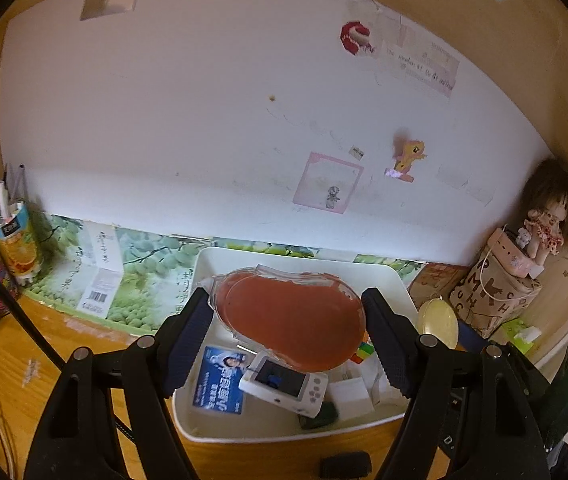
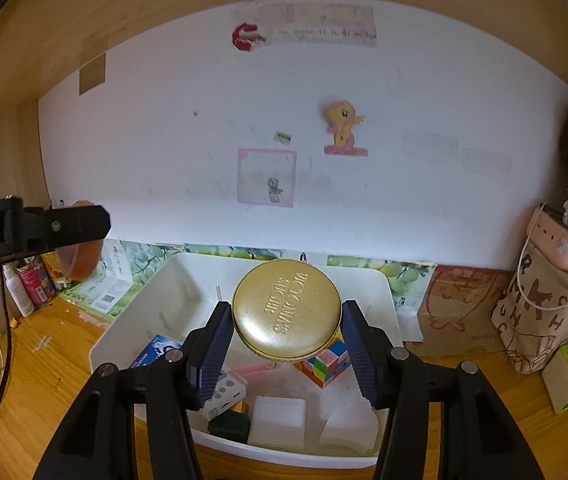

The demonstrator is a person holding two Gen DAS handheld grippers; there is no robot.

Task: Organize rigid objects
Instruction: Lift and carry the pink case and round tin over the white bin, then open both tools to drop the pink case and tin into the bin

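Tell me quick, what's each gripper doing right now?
Left gripper: shut on the red-orange case.
Right gripper: shut on the gold tin.

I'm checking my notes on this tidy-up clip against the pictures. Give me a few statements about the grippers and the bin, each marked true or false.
1. The right gripper holds a round gold tin above the white bin. True.
2. The left gripper is empty. False: it holds a reddish clear-shelled case.
3. A colourful puzzle cube lies in the bin. True.
4. The bin sits on a glass table. False: it sits on a wooden desk.
5. A white handheld device lies in the bin. True.
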